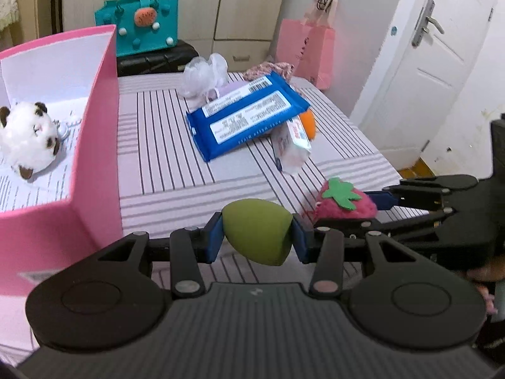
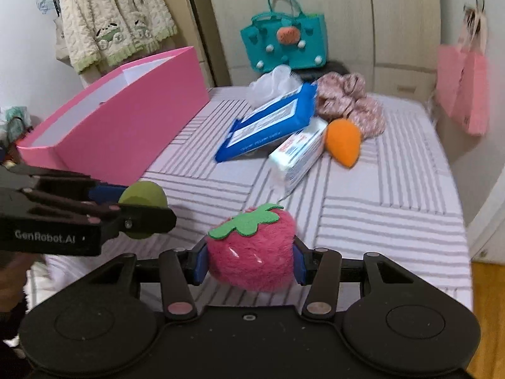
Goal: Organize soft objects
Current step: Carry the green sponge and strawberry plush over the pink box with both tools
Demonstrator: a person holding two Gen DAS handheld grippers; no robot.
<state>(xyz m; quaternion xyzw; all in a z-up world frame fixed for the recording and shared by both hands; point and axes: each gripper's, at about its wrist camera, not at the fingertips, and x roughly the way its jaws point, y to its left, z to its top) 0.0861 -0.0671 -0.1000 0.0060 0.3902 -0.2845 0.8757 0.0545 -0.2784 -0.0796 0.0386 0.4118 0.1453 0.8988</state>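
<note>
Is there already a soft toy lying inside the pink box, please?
Yes, the left wrist view shows a white plush toy with brown ears lying on the printed paper inside the pink box.

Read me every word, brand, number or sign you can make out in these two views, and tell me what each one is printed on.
"GenRobot.AI": white lettering on the side of the left claw, seen in the right wrist view.
Blue wipes pack: white labels with barcodes and print, too small and tilted to read.
White tissue pack: red and blue print, blurred, unreadable.
Printed paper lining the pink box: lines of text, too small to read.
</note>
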